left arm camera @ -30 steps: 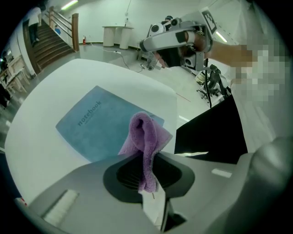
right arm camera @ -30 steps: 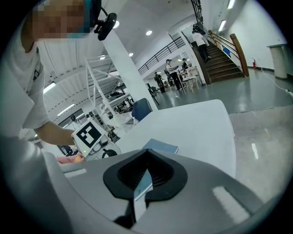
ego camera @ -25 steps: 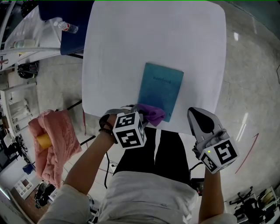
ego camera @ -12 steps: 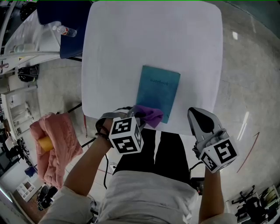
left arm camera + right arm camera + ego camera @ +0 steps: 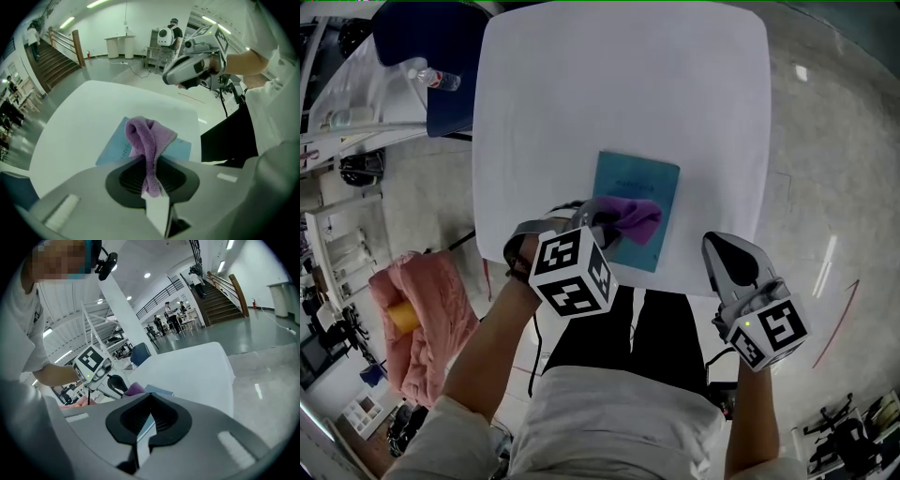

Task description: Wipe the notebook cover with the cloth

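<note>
With the purple cloth [image 5: 635,217] pinched in my left gripper [image 5: 598,223] and my right gripper [image 5: 719,246] closed, idle, the unheld notebook [image 5: 645,178] may skid.

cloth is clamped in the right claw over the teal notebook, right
No: the cloth is clamped in the left claw, not the right one, as the left gripper view shows. It does lie over the teal notebook.
</note>
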`<state>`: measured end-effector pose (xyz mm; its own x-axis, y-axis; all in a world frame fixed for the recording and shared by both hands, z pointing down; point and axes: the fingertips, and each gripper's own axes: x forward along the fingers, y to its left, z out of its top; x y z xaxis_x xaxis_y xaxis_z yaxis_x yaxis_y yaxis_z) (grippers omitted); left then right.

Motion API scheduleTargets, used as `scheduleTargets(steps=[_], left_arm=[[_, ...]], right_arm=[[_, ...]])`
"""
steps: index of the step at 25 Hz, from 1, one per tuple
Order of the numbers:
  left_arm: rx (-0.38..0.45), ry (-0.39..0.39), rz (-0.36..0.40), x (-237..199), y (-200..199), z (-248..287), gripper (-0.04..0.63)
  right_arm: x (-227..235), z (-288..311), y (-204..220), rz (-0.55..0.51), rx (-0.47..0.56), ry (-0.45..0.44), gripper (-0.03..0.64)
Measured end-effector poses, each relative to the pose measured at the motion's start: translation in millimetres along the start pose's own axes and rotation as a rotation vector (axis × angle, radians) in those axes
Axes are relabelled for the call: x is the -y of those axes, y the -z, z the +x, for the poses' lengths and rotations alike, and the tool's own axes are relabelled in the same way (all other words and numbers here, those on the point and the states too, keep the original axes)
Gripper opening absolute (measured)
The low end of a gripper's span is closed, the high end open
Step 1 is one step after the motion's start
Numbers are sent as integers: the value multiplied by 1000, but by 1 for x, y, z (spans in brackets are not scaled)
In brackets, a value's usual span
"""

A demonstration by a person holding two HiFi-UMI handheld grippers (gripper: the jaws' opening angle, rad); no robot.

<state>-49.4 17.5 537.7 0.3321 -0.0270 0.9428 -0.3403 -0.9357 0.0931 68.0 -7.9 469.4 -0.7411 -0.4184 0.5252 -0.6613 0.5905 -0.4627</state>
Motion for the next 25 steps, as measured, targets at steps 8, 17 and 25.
scheduleTargets(steps=[8, 17, 25], left_arm=[[-8, -36, 52, -31, -34, 17, 61], [-42, -52, 65, -57, -52, 36, 61], [-59, -4, 52, -52, -51, 53, 61]], right_arm=[[18, -9, 5, 38, 13, 38, 15], [36, -14, 5, 77, 23, 60, 15], [42, -17, 10, 100, 23, 68, 15]])
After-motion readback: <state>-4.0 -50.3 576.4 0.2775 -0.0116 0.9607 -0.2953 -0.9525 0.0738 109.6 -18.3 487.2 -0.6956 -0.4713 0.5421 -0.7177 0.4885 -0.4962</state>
